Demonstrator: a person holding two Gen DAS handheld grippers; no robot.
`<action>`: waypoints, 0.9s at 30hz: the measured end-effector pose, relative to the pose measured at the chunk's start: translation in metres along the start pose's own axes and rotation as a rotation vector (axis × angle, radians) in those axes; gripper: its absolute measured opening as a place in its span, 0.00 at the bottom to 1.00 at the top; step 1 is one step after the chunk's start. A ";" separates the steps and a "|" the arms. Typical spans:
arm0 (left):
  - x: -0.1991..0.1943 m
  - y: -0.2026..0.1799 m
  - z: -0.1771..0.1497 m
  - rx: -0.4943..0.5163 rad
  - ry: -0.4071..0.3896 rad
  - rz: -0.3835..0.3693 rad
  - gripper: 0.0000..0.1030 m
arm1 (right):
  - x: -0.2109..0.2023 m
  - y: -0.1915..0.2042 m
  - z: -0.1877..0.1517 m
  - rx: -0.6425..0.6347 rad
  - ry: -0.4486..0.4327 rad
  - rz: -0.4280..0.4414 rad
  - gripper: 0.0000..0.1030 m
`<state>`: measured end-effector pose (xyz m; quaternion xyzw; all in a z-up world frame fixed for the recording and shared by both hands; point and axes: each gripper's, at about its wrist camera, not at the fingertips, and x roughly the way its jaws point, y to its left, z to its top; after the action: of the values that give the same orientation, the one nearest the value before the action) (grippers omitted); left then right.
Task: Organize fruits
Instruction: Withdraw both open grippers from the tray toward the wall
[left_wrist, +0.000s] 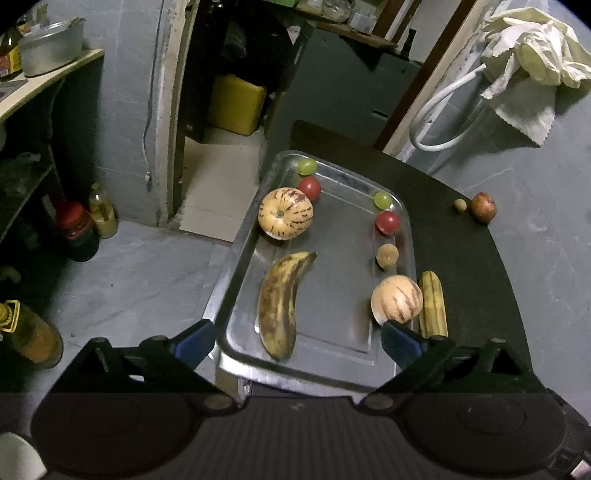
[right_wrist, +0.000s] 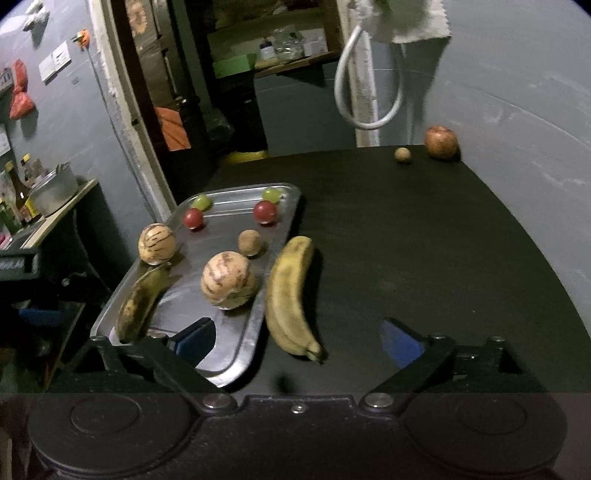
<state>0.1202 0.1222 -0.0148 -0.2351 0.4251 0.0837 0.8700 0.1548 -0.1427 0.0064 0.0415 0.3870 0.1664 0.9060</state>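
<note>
A steel tray (left_wrist: 332, 354) (right_wrist: 236, 354) sits on the left of a black table (left_wrist: 476, 266) (right_wrist: 424, 243). In it lie a spotted banana (left_wrist: 279, 302) (right_wrist: 142, 301), two striped melons (left_wrist: 285, 213) (left_wrist: 397, 300) (right_wrist: 157, 243) (right_wrist: 229, 279), two red fruits (left_wrist: 309, 187) (left_wrist: 387, 222), two green grapes (left_wrist: 307, 166) (left_wrist: 382, 199) and a small brown fruit (left_wrist: 387, 255) (right_wrist: 250, 242). A second banana (left_wrist: 433, 304) (right_wrist: 290, 295) lies on the table along the tray's right rim. My left gripper (left_wrist: 297, 341) is open above the tray's near end. My right gripper (right_wrist: 295, 341) is open just above the second banana's near tip.
A pomegranate (left_wrist: 483, 206) (right_wrist: 440, 141) and a small brown fruit (left_wrist: 460, 205) (right_wrist: 402, 155) sit at the table's far right corner. Bottles (left_wrist: 99, 210) and jars stand on the floor to the left. A white hose (right_wrist: 365, 74) and a cloth (left_wrist: 532, 62) hang behind.
</note>
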 end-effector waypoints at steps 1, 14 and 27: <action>-0.002 -0.001 -0.001 0.002 -0.001 0.004 0.97 | -0.001 -0.002 -0.001 0.007 -0.001 -0.002 0.95; -0.017 -0.016 -0.021 0.054 -0.007 0.059 0.99 | -0.018 -0.025 -0.011 0.074 -0.001 -0.010 0.99; -0.022 -0.024 -0.029 0.116 0.020 0.074 0.99 | -0.025 -0.032 -0.021 0.147 0.001 -0.036 0.99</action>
<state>0.0943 0.0881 -0.0044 -0.1693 0.4463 0.0884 0.8742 0.1321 -0.1823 0.0024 0.1009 0.3992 0.1213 0.9032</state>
